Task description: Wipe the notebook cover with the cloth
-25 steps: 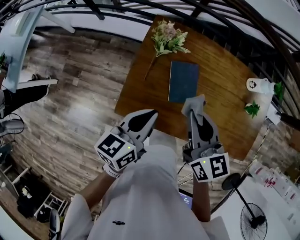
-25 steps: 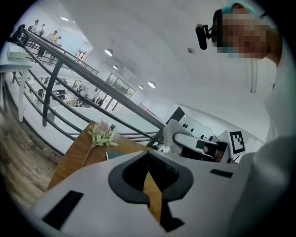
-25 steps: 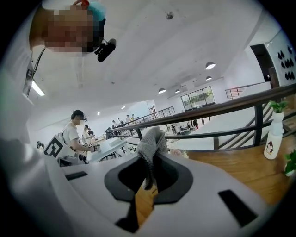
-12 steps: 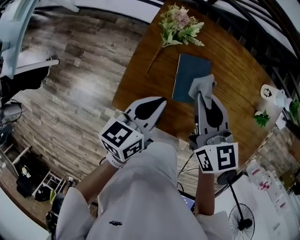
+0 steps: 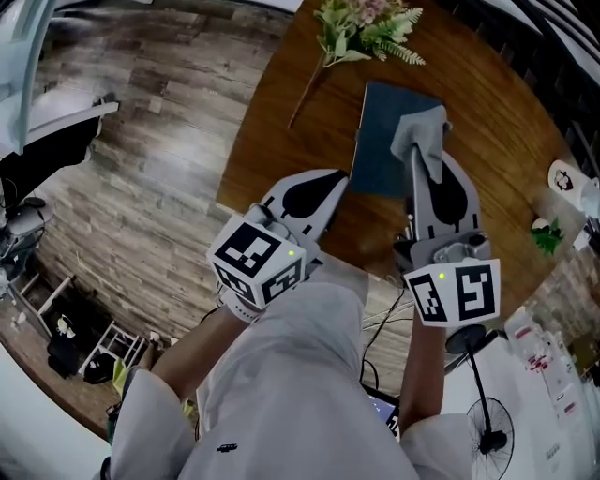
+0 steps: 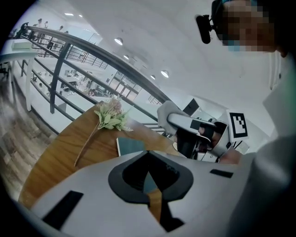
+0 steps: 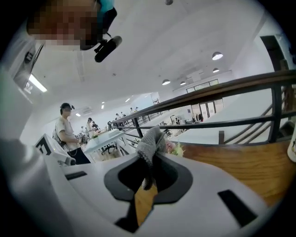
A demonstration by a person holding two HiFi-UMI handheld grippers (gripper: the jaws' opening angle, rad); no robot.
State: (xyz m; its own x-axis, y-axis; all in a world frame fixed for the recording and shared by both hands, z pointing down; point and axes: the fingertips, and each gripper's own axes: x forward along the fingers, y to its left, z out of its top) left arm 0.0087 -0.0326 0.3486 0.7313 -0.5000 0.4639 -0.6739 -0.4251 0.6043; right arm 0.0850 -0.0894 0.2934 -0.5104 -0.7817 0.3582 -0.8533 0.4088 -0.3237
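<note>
A round wooden table (image 5: 281, 141) fills the far side, with a dark blue notebook (image 5: 380, 141) lying flat on it. The left gripper (image 5: 337, 180) hangs just beside the notebook's near corner, its jaws closed on nothing. The right gripper (image 5: 419, 157) is over the cover, its jaws pinched on a grey cloth (image 5: 422, 127). A flower sprig (image 5: 361, 28) lies beyond the notebook. The cloth bunches over the cover's right side. It may be touching, but that's hard to tell from above.
</note>
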